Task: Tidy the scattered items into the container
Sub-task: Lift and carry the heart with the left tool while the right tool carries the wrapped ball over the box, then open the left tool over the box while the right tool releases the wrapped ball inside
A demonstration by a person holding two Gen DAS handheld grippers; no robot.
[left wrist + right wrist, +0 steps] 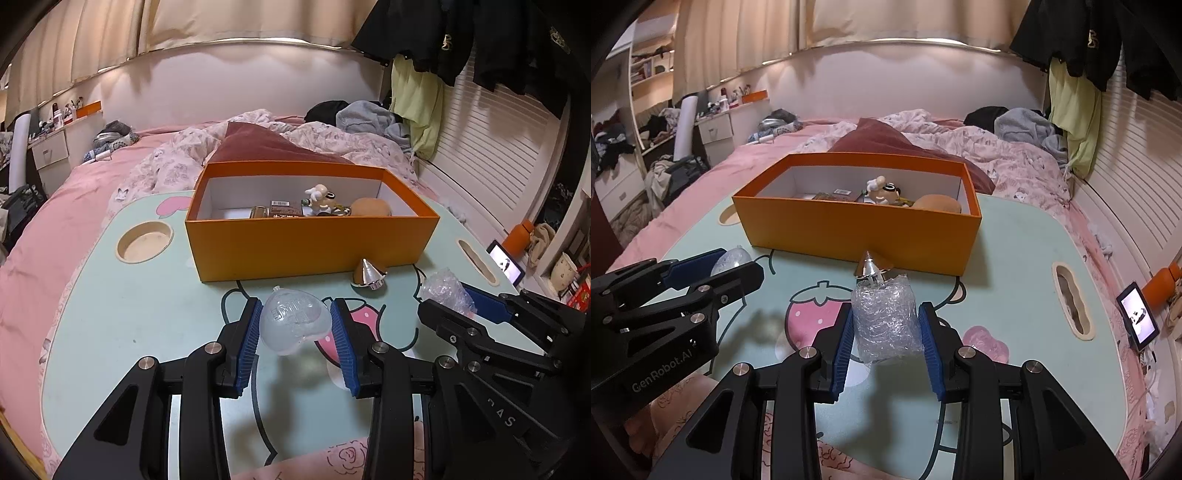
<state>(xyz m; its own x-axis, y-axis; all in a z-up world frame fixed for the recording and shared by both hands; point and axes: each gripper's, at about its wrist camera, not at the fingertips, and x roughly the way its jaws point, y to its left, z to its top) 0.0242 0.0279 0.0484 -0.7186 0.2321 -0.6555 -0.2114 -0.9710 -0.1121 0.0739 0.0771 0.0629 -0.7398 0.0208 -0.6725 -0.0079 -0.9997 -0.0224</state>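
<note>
My left gripper [295, 317] is shut on a clear plastic heart-shaped shell [291, 321], held above the mint lap table [147, 314]. My right gripper [886, 325] is shut on a wad of bubble wrap [886, 321], also lifted off the table. In the left wrist view the right gripper [458, 299] shows at the right with the bubble wrap [443, 291]. The left gripper [731, 267] and the heart-shaped shell [733, 260] appear at the left of the right wrist view. A silver cone-shaped top [369, 275] [871, 267] lies before the orange box [310, 240] [857, 229], which holds a figurine, a plush and small packets.
The table stands on a pink bed with rumpled bedding behind the box. A round cup recess [144, 242] is cut at the table's left, a slot [1071, 301] at its right. A small lit screen [1139, 319] and an orange bottle [517, 236] stand by the right wall.
</note>
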